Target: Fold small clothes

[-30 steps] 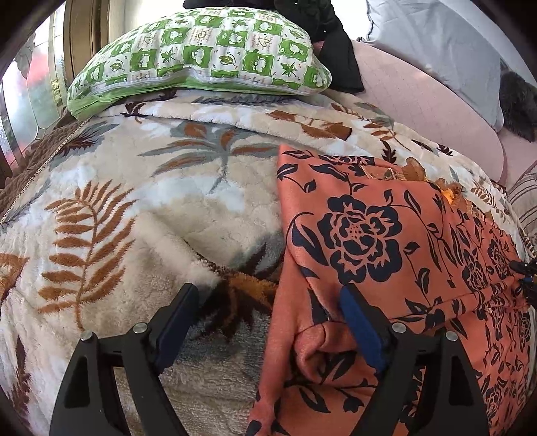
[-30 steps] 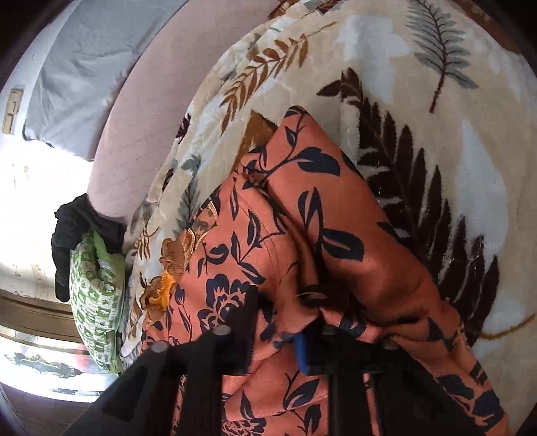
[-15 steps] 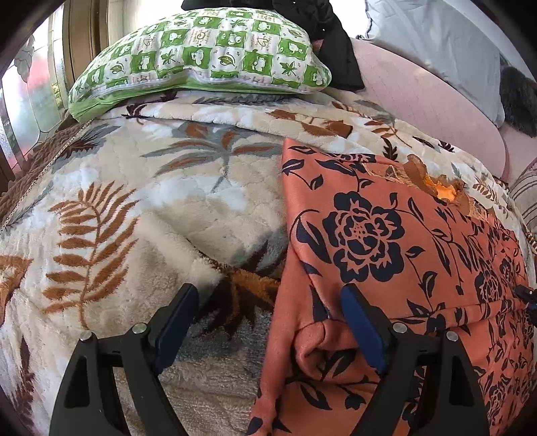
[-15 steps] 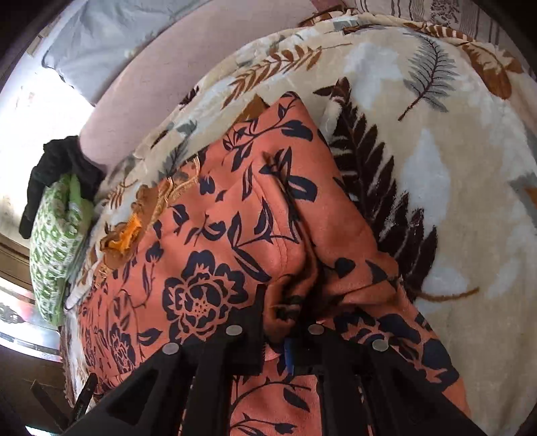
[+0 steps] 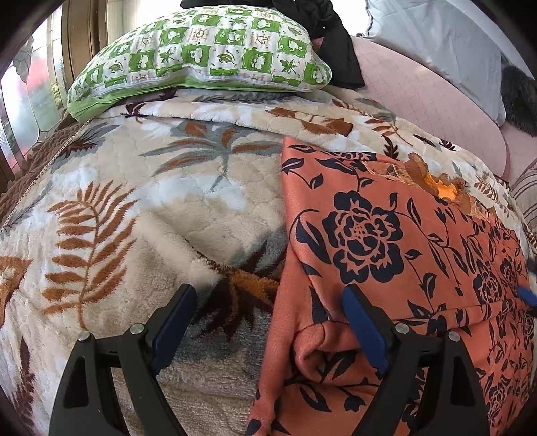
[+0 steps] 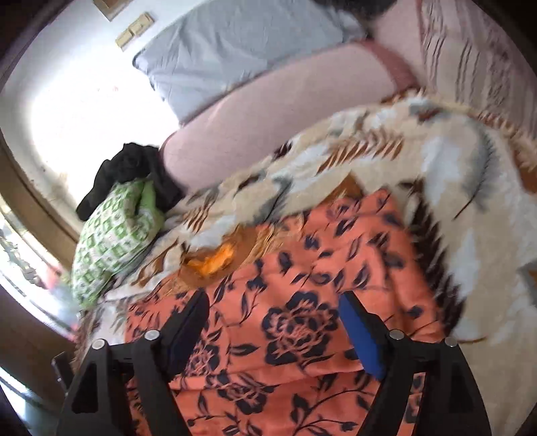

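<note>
1. Setting: a bedroom in a home.
2. Bed covered by a plush cream blanket (image 5: 141, 208) with brown and grey leaf print; fills the near and middle ground.
3. Green-and-white checked pillow (image 5: 201, 57) at the far end, a black garment (image 5: 335, 57) bunched just behind it.
4. Pink padded headboard (image 5: 436, 100) far right, a pale grey pillow (image 5: 436, 40) leaning against it.
5. Window with a wooden frame (image 5: 80, 40) far left, daylight coming through.
6. Wall switch plates (image 6: 134, 30) on the white wall.

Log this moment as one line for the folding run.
left gripper: open, over edge of orange floral garment | right gripper: open, above garment | garment flat on leaf-print fleece blanket
</note>
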`<state>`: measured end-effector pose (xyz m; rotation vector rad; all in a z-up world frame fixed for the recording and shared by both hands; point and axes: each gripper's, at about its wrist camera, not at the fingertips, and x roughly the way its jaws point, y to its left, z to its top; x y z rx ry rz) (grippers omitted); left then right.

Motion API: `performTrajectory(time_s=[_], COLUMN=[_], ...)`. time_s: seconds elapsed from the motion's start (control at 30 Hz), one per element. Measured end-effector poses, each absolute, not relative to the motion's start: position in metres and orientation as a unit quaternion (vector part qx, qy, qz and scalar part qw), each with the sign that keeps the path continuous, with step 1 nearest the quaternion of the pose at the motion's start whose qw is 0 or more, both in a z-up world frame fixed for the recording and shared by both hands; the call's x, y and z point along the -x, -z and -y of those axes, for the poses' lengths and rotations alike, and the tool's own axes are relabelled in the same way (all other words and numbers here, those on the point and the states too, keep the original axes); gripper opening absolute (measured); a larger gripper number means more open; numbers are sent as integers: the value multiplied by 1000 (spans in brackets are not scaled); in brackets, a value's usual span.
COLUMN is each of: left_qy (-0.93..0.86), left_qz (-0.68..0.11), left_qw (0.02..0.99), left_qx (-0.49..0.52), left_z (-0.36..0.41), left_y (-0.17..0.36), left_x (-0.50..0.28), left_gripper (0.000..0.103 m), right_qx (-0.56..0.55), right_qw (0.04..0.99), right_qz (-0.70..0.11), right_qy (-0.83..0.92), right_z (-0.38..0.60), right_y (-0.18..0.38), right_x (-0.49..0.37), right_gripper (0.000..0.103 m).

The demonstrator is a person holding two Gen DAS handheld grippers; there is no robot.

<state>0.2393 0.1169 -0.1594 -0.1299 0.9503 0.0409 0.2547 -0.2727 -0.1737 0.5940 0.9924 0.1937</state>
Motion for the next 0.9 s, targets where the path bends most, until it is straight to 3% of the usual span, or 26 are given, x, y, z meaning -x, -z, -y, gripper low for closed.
performTrajectory(time_s=[0.03,0.07,0.1,0.17,0.27,0.37,0.6,0.8,0.9], left_qy=[-13,-2,10,22,36,62,78,71,65], left_qz=[-458,-460,-462,-462,-468,-485,-543,-563,-563], left_qw=[887,885,884,882,876,864,823,810,812], left_qx=[65,69,74,88,109,119,147,150,143], left_z=[-118,-119,-122,-126,-134,-142,-159,-151,-145], left_y=[159,157,154,144,125,116,146,169,168], left_x=[-238,-237,-233,-220,-189,-137,-17,11,13], left_gripper=[89,89,89,89,89,89,89,89,89], right_qx=[-296,-338,-365,-323,-260,-264,-236,-253,-228], right_qw=[809,802,801,830,858,834,786,751,752], right_qz=[-505,-491,-472,-452,-440,-479,-556,-594,-605], right_qy=[-64,-52,-50,-40,-54,-76,-132,-136,-127], right_z=[284,298,308,311,325,354,387,388,379], right_y=[199,205,196,165,124,113,144,182,191], right_x=[-262,-258,-251,-232,-198,-157,-40,3,5], right_gripper=[77,64,64,75,76,83,83,82,69])
